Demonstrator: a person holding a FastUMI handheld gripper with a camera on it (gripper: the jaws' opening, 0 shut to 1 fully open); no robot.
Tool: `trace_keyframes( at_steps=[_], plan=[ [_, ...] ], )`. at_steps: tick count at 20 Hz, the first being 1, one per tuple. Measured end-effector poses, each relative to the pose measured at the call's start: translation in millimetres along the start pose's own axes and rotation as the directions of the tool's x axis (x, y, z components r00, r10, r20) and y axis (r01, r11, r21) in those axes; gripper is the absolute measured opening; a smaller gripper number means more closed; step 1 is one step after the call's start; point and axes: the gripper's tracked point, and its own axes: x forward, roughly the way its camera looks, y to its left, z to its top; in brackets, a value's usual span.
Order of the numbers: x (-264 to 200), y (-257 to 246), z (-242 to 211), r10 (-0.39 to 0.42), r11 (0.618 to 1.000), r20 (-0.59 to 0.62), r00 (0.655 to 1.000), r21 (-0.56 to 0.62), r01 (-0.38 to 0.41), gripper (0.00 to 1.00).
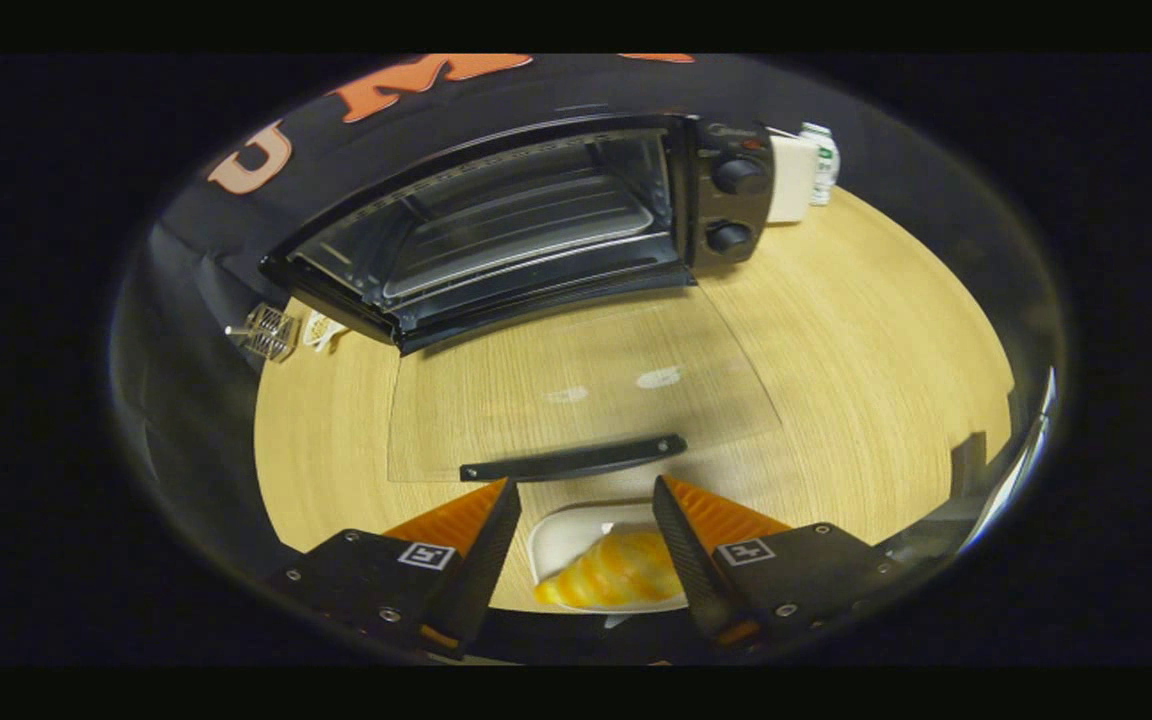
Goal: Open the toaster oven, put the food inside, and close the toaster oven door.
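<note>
Looking forward along the jaws (586,525), the two orange-and-black fingers (471,535) stand well apart, with a wide gap between them and nothing gripped. Down in that gap, between the fingers and a little below them, sits a white dish (571,535) holding a piece of yellow-and-white food (616,575); the right finger crosses in front of the dish's edge, but neither finger can be seen pressing on the dish or the food.

Just ahead of the fingertips lies the toaster oven's glass door (586,385), folded fully down and flat over the pale wooden worktop (866,350). Its black handle (573,459) runs across right beyond the fingertips. The wood grain shows through the glass, along with two small bright reflections.

Beyond the door stands the toaster oven (526,225) itself, black, its mouth open toward the jaws. Inside it a wire rack (511,235) and a tray beneath it can be made out. On the oven's right side is a control panel with two round black knobs (736,205), one above the other.

Just beside the oven's right side, touching or nearly so, is a white box-like thing (791,178), and next to that a small white and green object (821,160) too small to tell. Off the oven's left corner, at the worktop's edge, lie a small metal wire piece (266,330) and a pale item (324,328) beside it.
</note>
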Motion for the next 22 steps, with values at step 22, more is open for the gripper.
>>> trace_keyframes(
  at_steps=[22],
  plan=[
    [15, -15, -110, -0.19, 0.898, -0.159, 0.969, 0.371, 0.237, 0.83]
  ],
)
